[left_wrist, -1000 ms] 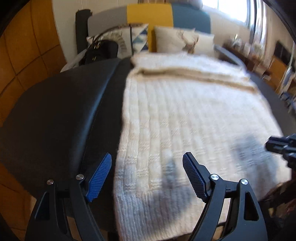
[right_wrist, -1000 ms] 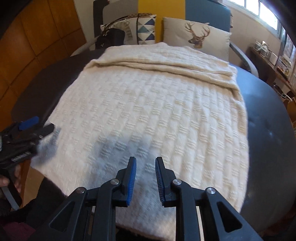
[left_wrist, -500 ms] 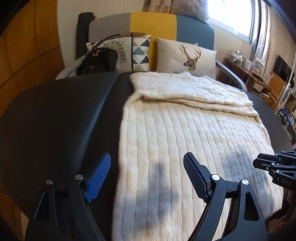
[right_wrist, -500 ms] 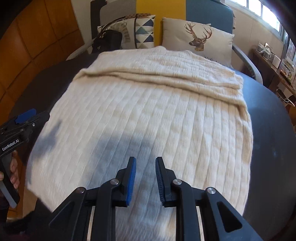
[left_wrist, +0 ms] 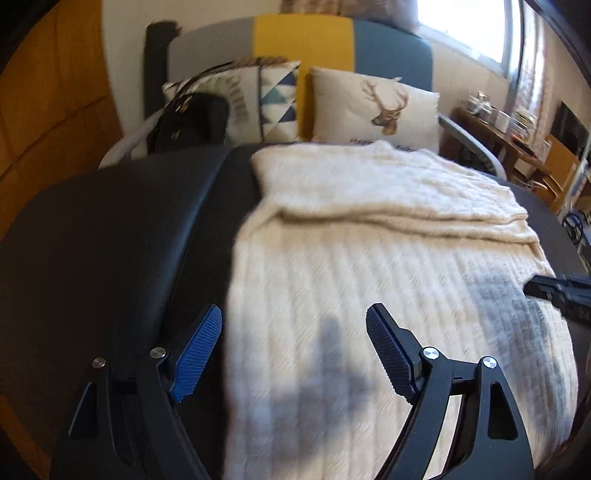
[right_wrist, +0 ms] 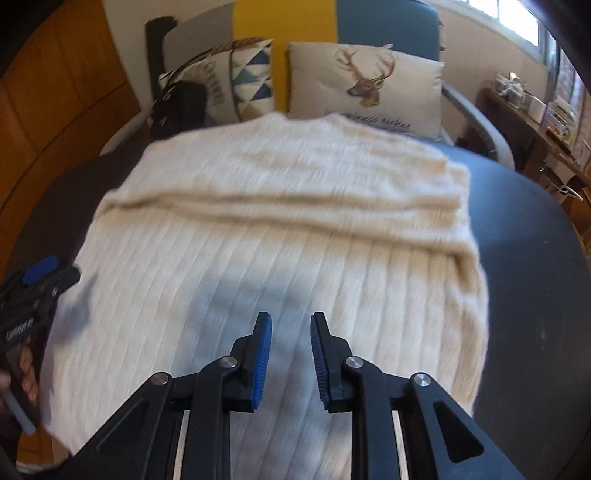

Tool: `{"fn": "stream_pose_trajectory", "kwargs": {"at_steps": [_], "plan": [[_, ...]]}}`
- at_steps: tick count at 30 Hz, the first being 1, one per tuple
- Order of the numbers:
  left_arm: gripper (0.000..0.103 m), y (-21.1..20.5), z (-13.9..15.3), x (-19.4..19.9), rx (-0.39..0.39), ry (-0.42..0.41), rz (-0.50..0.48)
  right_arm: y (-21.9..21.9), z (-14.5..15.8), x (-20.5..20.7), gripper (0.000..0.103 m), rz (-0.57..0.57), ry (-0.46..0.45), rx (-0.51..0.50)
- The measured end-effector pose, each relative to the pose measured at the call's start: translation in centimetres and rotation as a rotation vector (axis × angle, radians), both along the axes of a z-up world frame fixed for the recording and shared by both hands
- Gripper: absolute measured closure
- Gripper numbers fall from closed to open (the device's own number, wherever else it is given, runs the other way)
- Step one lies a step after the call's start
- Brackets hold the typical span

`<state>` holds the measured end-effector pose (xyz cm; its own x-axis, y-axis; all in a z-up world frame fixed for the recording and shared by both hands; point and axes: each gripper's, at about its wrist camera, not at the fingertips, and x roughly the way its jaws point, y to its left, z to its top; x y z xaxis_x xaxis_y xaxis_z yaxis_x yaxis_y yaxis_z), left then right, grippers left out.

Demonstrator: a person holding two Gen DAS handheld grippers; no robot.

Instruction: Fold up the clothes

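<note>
A cream knitted garment lies spread on the dark round table, its far part folded back over itself into a thicker band. My left gripper hovers over the garment's near left edge, open wide and holding nothing. In the right wrist view the garment fills the middle of the table. My right gripper hangs above the near middle of the garment with a narrow gap between its blue pads, nothing in it. Each gripper shows in the other's view: the right gripper at the right edge, the left gripper at the left edge, held by a hand.
Behind the table stands a grey, yellow and blue sofa with a deer cushion, a triangle-pattern cushion and a black handbag. Wooden panelling is at the left. A cluttered wooden side table sits at the right.
Both wrist views have tilted up and drawn back, so more of the sofa shows. The garment lies as before. Neither gripper's jaw gap has changed.
</note>
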<state>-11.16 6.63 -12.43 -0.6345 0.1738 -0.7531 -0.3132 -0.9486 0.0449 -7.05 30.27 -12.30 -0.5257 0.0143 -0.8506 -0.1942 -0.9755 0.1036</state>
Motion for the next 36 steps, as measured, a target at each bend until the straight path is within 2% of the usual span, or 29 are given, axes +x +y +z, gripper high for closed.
{"fn": "stream_pose_trajectory", "kwargs": {"at_steps": [2, 4, 6, 10, 14, 17, 21, 24, 27, 30, 32, 36], "plan": [[0.019, 1.3, -0.8, -1.7, -0.055, -0.008, -0.013, 1.6, 0.0, -1.4, 0.082, -0.043, -0.002, 0.009], [0.019, 2.6, -1.7, -3.3, -0.113, -0.019, -0.022, 3.3, -1.1, -2.3, 0.082, -0.092, -0.055, 0.035], [0.018, 2.7, -3.8, -4.7, -0.160, -0.074, -0.014, 5.0, -2.8, -2.3, 0.082, -0.125, -0.108, 0.032], [0.019, 1.4, -3.1, -5.0, -0.075, -0.078, -0.016, 6.6, -2.9, -1.2, 0.082, -0.105, -0.067, -0.033], [0.019, 2.4, 0.4, -5.0, -0.019, 0.036, -0.066, 8.6, -1.0, -2.0, 0.082, -0.142, 0.014, -0.039], [0.019, 4.2, 1.5, -6.7, -0.035, 0.090, -0.085, 10.5, -0.1, -3.8, 0.082, -0.194, 0.052, -0.045], [0.019, 6.2, 0.3, -10.2, -0.129, 0.079, -0.053, 12.7, -1.7, -6.0, 0.082, -0.240, -0.006, -0.040], [0.018, 5.7, -2.7, -12.7, -0.176, -0.001, -0.013, 13.4, -3.4, -5.6, 0.082, -0.233, -0.013, -0.061], [0.017, 4.3, -2.5, -12.8, -0.082, -0.015, 0.005, 13.5, -1.7, -5.9, 0.082, -0.221, 0.027, -0.066], [0.018, 4.1, -1.0, -12.2, -0.044, 0.029, 0.001, 13.7, 0.0, -6.1, 0.082, -0.209, 0.067, -0.070], [0.018, 4.6, 0.4, -12.0, -0.023, 0.087, -0.022, 13.8, 1.1, -6.3, 0.082, -0.201, 0.094, -0.073], [0.018, 6.5, 1.2, -13.9, -0.077, 0.129, -0.054, 13.8, 1.7, -8.6, 0.082, -0.178, 0.098, -0.070]]}}
